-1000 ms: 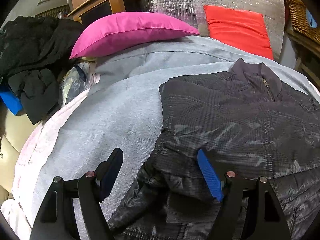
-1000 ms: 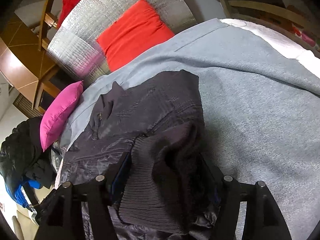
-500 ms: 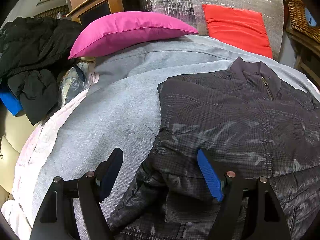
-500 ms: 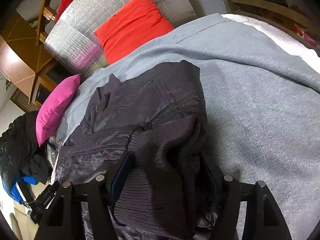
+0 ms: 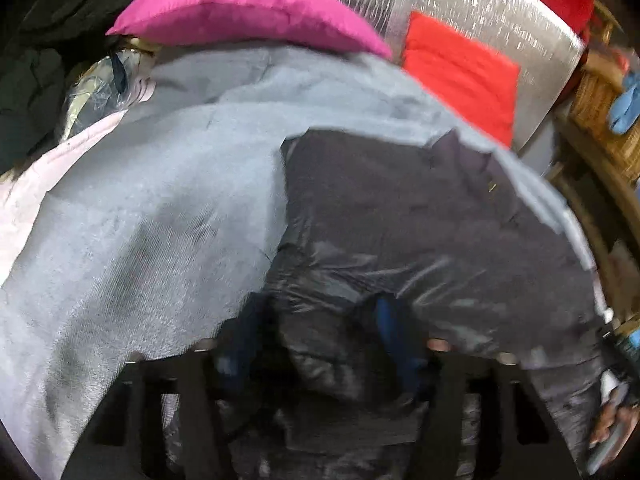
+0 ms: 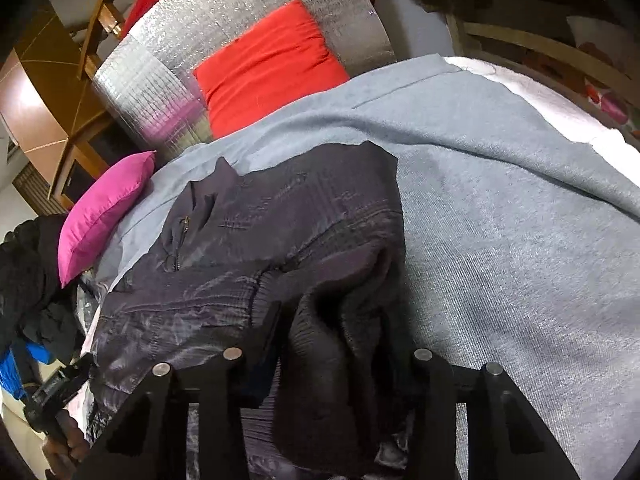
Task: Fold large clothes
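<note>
A dark quilted jacket (image 5: 420,220) (image 6: 280,232) lies spread on a grey blanket (image 5: 160,220) (image 6: 500,220), its zipped collar towards the pillows. My left gripper (image 5: 320,344) sits at the jacket's near left corner; its jaws are closing, and a shiny fold of the jacket fills the gap between the blue pads. At the near right corner my right gripper (image 6: 336,348) has its jaws closing on the bunched ribbed hem, which they squeeze. The left wrist view is blurred.
At the head of the bed are a pink pillow (image 5: 240,4) (image 6: 100,216), a red pillow (image 5: 460,76) (image 6: 268,64) and a silver padded mat (image 6: 180,60). A heap of black clothes (image 6: 24,272) lies at the left edge. A wicker basket (image 5: 600,92) stands to the right. A hand (image 6: 64,436) shows at bottom left.
Both grippers' jaws have narrowed onto the jacket cloth between them. The left gripper has tilted and shifted, so its view has rolled and blurred. The right gripper has stayed put.
</note>
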Action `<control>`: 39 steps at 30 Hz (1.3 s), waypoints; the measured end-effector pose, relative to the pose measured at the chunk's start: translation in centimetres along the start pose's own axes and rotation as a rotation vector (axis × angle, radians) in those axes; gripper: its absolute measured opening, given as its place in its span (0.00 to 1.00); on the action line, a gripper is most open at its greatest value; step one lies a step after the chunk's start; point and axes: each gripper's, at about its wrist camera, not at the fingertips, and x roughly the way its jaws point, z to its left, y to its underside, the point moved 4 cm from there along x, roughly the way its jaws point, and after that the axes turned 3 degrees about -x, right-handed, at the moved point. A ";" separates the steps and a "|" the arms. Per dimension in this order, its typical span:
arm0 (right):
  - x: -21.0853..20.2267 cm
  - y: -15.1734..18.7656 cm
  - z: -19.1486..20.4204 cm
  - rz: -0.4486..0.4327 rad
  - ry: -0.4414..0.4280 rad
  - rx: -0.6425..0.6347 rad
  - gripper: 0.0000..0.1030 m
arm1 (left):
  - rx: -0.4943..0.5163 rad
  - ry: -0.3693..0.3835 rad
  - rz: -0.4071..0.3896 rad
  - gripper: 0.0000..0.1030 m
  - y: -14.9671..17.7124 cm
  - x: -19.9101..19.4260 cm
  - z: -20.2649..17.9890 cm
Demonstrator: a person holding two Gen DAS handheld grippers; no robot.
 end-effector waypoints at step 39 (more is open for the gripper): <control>-1.3 0.0 -0.9 0.037 -0.040 0.075 0.63 | -0.045 -0.078 0.014 0.71 0.0 -1.7 2.2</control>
